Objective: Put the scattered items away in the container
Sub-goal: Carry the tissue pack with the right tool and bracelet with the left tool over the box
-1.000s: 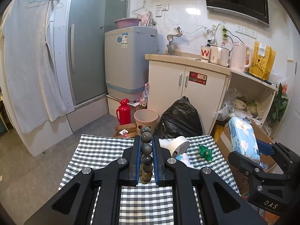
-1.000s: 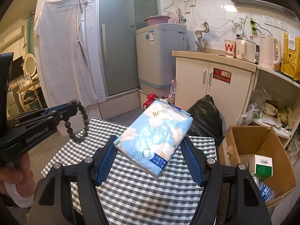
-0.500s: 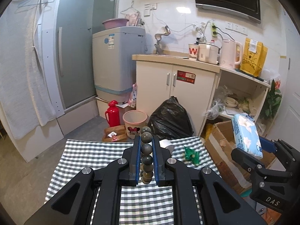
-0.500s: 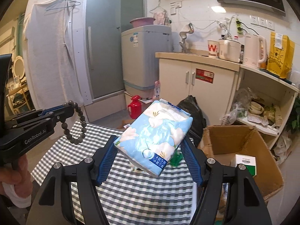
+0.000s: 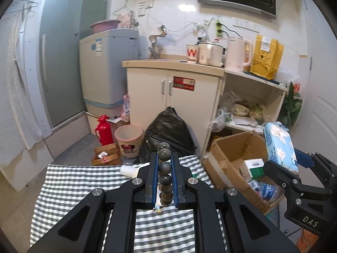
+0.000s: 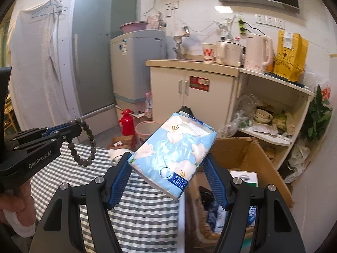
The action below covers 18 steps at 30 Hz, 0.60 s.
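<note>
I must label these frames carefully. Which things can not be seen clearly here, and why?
- Cardboard box contents: in the right wrist view, the tissue pack and right gripper cover most.
- White item on the checked cloth: in the left wrist view, blurred and partly behind the left gripper; identity unclear.
- Bead bracelet in the left wrist view: its lower loop is hidden between the fingers.

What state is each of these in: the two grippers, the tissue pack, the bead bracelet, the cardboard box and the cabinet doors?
Left gripper: shut on the bead bracelet.
Right gripper: shut on the tissue pack.
Bead bracelet: held, loop hanging free.
Tissue pack: held, tilted.
Cardboard box: open, partly filled.
Cabinet doors: closed.
</note>
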Tool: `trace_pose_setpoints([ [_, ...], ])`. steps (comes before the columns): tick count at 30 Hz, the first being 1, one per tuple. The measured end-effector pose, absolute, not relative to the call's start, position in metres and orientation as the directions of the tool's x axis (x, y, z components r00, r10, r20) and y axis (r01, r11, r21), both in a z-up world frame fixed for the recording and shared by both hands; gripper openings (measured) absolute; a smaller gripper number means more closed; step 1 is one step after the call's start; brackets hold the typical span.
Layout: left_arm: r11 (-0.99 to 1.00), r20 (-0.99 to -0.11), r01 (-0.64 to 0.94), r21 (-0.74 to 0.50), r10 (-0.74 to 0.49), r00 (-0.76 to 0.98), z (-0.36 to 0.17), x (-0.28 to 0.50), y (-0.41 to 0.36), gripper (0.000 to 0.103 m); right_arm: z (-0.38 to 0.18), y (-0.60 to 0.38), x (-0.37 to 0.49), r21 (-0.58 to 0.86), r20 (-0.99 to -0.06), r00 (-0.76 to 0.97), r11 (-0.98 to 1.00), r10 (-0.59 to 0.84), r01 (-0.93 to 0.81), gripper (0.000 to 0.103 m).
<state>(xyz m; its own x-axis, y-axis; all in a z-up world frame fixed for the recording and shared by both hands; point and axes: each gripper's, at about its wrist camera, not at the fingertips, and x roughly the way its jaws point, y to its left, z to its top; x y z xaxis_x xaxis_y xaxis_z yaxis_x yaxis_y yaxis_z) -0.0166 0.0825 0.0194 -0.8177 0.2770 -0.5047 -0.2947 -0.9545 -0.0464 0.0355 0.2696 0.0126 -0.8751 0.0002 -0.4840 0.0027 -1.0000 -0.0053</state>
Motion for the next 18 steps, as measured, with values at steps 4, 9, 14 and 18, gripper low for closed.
trace_pose_setpoints([
  [4,-0.943,-0.499,-0.331,-0.044,0.308,-0.810,0.024,-0.018,0.105,0.011,0.015,0.287,0.039,-0.008,-0.482,-0.876,-0.999,0.033,-0.033,0.068],
  [9,-0.927,-0.495,-0.373,-0.039,0.342,-0.799,0.029,-0.019,0.129,0.011,0.017,0.310,0.044,-0.011,-0.479,-0.875,-0.997,0.072,-0.076,0.068],
  [14,-0.909,-0.494,-0.416,-0.034,0.377,-0.783,0.033,-0.022,0.153,0.011,0.017,0.331,0.045,-0.010,-0.485,-0.868,-0.993,0.104,-0.113,0.068],
  [18,-0.892,-0.500,-0.450,-0.037,0.406,-0.764,0.031,-0.024,0.174,0.011,0.015,0.345,0.044,-0.010,-0.495,-0.859,-0.990,0.128,-0.142,0.068],
])
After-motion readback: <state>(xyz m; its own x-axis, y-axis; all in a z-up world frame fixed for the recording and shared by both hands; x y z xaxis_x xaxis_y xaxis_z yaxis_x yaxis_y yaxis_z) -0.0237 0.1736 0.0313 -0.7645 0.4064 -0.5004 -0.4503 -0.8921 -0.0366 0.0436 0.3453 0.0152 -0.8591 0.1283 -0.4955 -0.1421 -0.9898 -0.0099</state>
